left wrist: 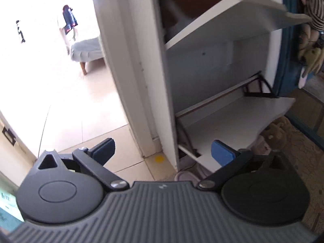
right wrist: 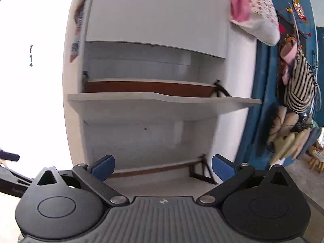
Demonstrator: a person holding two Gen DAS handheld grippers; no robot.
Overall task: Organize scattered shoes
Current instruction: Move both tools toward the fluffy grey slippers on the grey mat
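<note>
A white shoe cabinet [left wrist: 149, 64] stands before me with two tilt-out drawers folded open, an upper one [left wrist: 232, 18] and a lower one [left wrist: 232, 119]. My left gripper [left wrist: 163, 154] is open and empty, low by the cabinet's left corner. A pale pink slipper [left wrist: 190, 174] lies on the floor under the lower drawer, just beyond the gripper. Brown furry slippers [left wrist: 277, 133] sit on the mat to the right. My right gripper [right wrist: 163, 168] is open and empty, facing the cabinet's [right wrist: 154, 20] front, with the upper drawer [right wrist: 162, 99] above it and the lower drawer [right wrist: 162, 180] right ahead.
A blue door [right wrist: 255, 133] with hanging shoes and a striped bag [right wrist: 299, 89] is right of the cabinet. Pale floor tiles [left wrist: 91, 125] stretch left toward a chair [left wrist: 85, 50]. A patterned mat [left wrist: 299, 162] covers the floor at right. A yellow dot [left wrist: 159, 159] marks the tile.
</note>
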